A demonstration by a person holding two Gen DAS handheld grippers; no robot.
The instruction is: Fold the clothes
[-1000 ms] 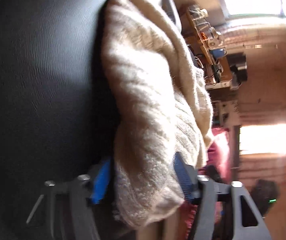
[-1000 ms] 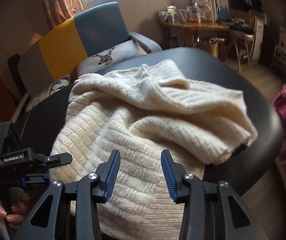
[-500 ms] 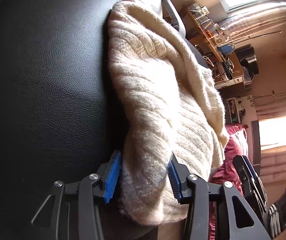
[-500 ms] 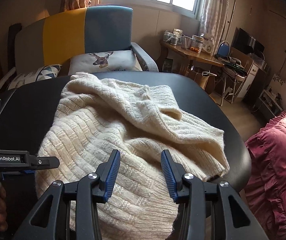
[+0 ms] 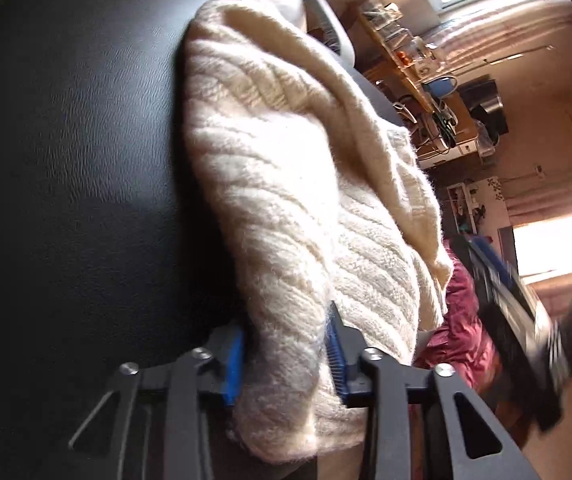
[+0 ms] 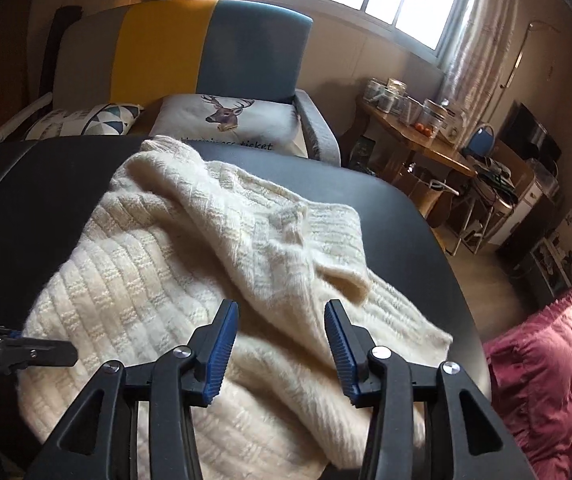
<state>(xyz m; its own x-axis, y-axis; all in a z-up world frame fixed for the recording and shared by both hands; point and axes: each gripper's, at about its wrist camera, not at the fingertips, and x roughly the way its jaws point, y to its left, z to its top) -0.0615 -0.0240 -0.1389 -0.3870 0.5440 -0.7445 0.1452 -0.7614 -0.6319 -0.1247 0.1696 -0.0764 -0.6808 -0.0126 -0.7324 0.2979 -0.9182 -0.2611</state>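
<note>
Not much to read here. The white deer cushion (image 6: 227,122) on the armchair has a line of dark script under the stag's head, and only "ticket" at the end is clear; the word before it is cut off by the table edge. The left gripper (image 6: 17,354) shows "oot.AI" in white, start cropped.

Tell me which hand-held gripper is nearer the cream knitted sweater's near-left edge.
Left. The left hand-held gripper is clamped on that edge of the cream knitted sweater; the right hand-held gripper hangs open above the sweater's middle, not gripping it.
</note>
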